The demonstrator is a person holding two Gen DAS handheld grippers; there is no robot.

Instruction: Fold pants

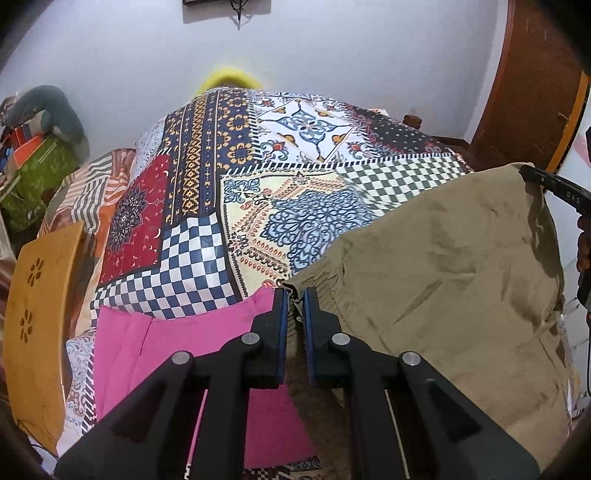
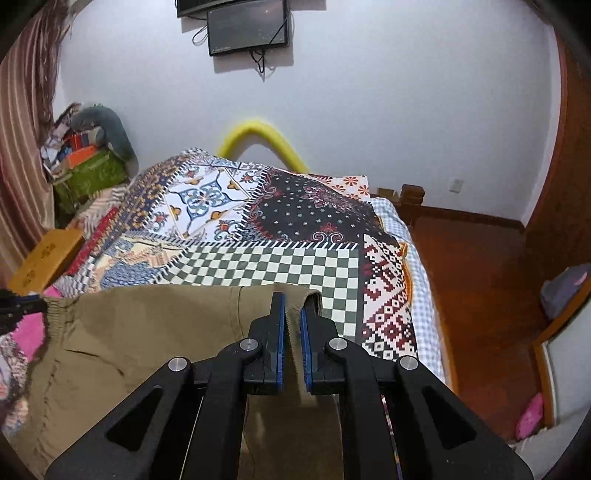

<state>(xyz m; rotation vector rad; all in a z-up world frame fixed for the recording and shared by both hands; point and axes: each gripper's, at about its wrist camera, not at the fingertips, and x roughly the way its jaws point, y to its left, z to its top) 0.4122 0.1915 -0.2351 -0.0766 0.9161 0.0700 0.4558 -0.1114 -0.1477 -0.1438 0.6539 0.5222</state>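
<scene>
Khaki pants (image 1: pixel 443 258) hang stretched between two grippers above a bed, their elastic waistband forming the top edge. In the left wrist view the cloth fills the frame from 2 to 5 o'clock; in the right wrist view it spreads from 6 to 9 o'clock. The left gripper (image 1: pixel 294 295) has its blue-padded fingers (image 1: pixel 282 321) drawn narrow on the gathered waistband corner, and the right gripper (image 2: pixel 293 301) pinches the opposite corner the same way, cloth showing between its pads. The right gripper's black tip also shows at 2 o'clock in the left wrist view, at the fabric's far corner. A pink garment (image 1: pixel 166 354) lies on the bed just beside the pants, at 7 o'clock in the left wrist view. Beneath both spreads a patchwork bedspread (image 2: pixel 258 266) with checkered and floral panels. A yellow tube (image 2: pixel 264 138) arches behind the bed's far end, and a dark monitor (image 2: pixel 247 31) hangs on the white wall at 12 o'clock.
</scene>
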